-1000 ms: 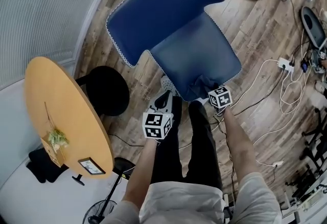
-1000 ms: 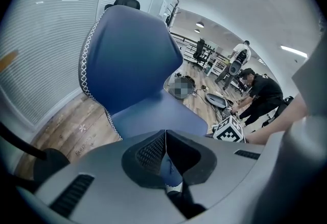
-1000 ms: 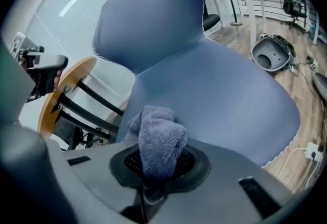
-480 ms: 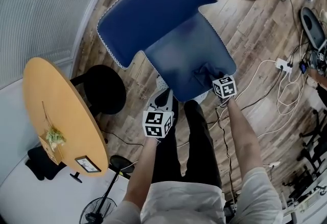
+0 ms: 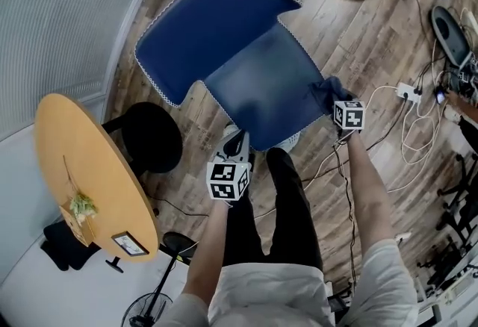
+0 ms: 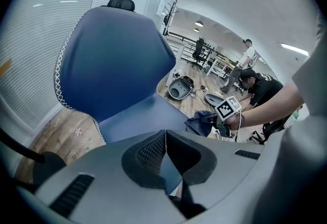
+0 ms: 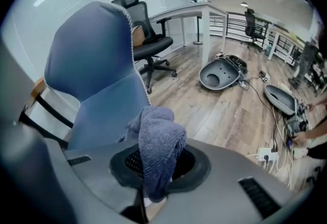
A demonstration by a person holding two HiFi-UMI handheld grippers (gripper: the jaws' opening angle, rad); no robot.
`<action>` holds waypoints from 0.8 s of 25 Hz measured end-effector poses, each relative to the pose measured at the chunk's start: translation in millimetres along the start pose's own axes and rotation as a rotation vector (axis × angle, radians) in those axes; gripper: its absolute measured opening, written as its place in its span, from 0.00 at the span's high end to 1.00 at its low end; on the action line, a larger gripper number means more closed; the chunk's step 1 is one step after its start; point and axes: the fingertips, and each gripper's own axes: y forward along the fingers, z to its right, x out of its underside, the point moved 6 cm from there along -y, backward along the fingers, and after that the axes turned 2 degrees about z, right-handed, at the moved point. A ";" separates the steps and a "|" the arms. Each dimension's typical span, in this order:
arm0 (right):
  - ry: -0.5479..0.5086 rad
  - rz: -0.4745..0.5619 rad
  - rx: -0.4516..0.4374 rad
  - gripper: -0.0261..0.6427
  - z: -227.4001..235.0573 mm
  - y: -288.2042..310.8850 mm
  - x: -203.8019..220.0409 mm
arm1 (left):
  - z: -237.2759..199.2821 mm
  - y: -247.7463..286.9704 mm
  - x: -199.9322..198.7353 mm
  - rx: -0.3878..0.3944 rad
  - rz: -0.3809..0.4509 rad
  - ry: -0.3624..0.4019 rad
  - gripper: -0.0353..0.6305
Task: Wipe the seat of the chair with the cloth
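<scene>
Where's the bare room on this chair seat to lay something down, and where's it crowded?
The blue padded chair seat is bare across its middle and left, between the blue backrest and the front edge. Its right edge is crowded: the right tool holds the blue-grey terry cloth there.

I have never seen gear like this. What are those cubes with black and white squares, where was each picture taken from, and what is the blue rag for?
There is no robot here. A person holds a pair of hand tongs in each hand, and the patterned cubes are part of them. The head view comes from a camera on the person's head, looking steeply down. The other two come from a camera riding on each pair of tongs.

Below stands a blue chair on a wooden floor. The right tongs are shut on a blue cloth, at the right edge of the seat. The left tongs are shut and empty, held in front of the seat.
</scene>
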 end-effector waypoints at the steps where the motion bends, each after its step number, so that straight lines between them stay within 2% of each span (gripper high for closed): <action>1: 0.031 0.006 0.012 0.88 3.8 -8.8 1.7 | 1.2 0.8 -1.4 0.008 0.000 0.008 0.91; 5: 0.108 0.053 0.051 0.88 -1.3 -54.4 4.7 | 3.2 1.5 -17.1 0.052 0.007 0.038 0.91; 10: 0.197 0.176 0.105 0.88 -27.2 -141.7 10.5 | 27.8 -10.3 -37.5 0.166 0.044 0.096 0.91; 14: 0.293 0.276 0.094 0.88 -85.6 -202.2 24.9 | 33.4 -49.7 -43.3 0.197 0.039 0.163 0.91; 20: 0.300 0.365 0.073 0.88 -176.2 -274.4 40.9 | 24.3 -105.7 -39.3 0.200 0.047 0.162 0.91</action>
